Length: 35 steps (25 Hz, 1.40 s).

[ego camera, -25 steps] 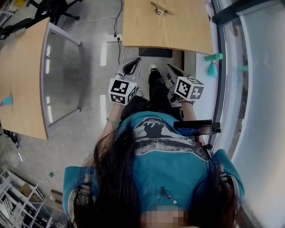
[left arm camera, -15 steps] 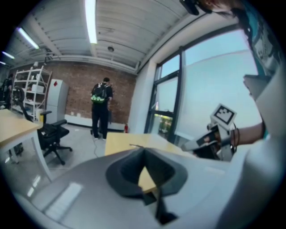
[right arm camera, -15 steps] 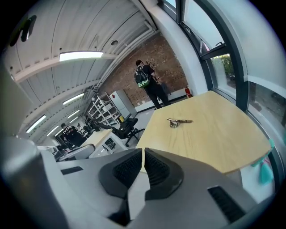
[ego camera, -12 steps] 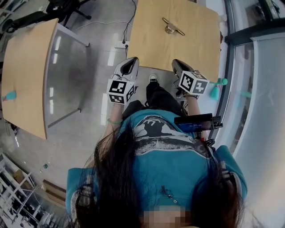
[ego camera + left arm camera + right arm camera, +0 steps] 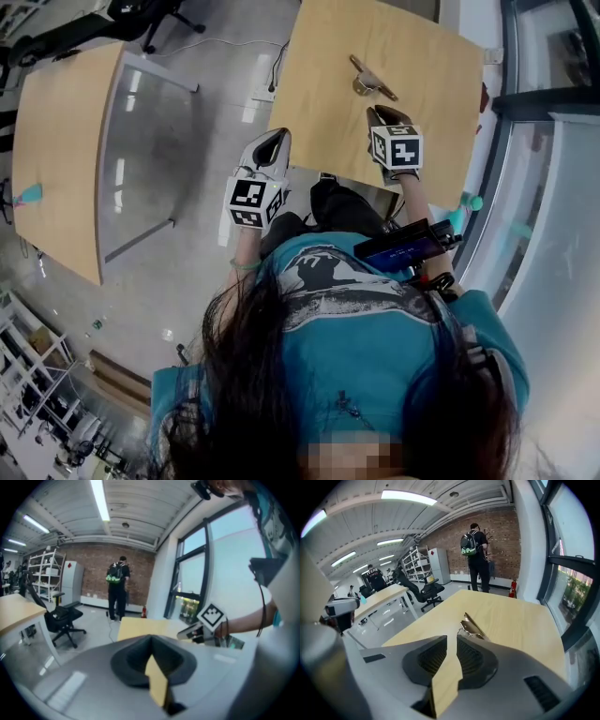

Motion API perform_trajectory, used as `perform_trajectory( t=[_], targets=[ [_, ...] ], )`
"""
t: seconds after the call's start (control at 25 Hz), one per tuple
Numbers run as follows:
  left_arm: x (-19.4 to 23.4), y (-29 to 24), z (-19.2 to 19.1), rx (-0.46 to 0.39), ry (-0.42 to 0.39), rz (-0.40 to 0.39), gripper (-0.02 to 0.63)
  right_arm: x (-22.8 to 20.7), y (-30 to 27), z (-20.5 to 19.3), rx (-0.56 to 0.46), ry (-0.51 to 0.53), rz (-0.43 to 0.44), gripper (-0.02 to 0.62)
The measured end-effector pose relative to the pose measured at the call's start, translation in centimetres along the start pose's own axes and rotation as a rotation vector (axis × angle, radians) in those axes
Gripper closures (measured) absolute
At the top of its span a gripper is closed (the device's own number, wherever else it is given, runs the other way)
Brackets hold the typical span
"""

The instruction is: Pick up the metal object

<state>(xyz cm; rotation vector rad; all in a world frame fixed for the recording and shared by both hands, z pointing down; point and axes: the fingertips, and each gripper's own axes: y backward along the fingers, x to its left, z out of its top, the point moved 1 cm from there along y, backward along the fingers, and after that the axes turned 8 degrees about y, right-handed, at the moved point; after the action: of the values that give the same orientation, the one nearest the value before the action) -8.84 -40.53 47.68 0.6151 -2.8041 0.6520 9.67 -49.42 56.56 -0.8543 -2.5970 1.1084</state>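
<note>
The metal object, a shiny hinged bar, lies on the far half of the wooden table. In the right gripper view the metal object sits just beyond the jaws. My right gripper hovers over the table a short way short of it; its jaws are opening, with a narrow gap and nothing between them. My left gripper hangs at the table's near left edge, over the floor. Its jaws meet at the tips and hold nothing.
A second wooden table stands to the left with a small teal thing on it. Grey floor separates the two tables. Glass wall and frame run along the right. A person with a backpack stands far off.
The table with the metal object has come nearer. My right gripper has moved forward over the table toward the object. The left gripper has stayed by the near edge.
</note>
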Motion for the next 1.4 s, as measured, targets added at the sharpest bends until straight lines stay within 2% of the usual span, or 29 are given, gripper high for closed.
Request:
perform_trajectory(
  t=[0.08,0.2,0.4,0.6,0.8,0.92,1.0,1.4],
  targets=[
    [0.7,-0.2,-0.2,0.013,0.012,0.034,0.603,-0.8,-2.4,0.2,0.041,0.063,0.004,0.486],
    [1.8,0.1,-0.4,0.03,0.027,0.079,0.603,-1.5,-5.6,0.6,0.097,0.152,-0.007,0.448],
    [4.4,0.0,-0.6,0.052,0.051,0.121,0.603,-2.5,-10.6,1.7,0.185,0.291,-0.057,0.439],
    [4.7,0.8,-1.3,0.065,0.061,0.15,0.603,-3.1,-12.8,0.6,0.237,0.391,-0.102,0.439],
    [4.6,1.2,-1.7,0.072,0.065,0.165,0.603,-4.4,-13.3,0.3,0.224,0.438,-0.176,0.439],
    [4.6,1.4,-2.1,0.08,0.067,0.172,0.603,-4.8,-13.4,0.4,0.225,0.459,-0.184,0.45],
    [4.5,1.6,-2.5,0.085,0.073,0.175,0.603,-4.9,-13.0,0.3,0.231,0.433,-0.176,0.465],
    [5.5,1.0,-2.8,0.071,0.077,0.158,0.603,-3.9,-10.4,0.3,0.17,0.101,-0.084,0.491]
  ],
)
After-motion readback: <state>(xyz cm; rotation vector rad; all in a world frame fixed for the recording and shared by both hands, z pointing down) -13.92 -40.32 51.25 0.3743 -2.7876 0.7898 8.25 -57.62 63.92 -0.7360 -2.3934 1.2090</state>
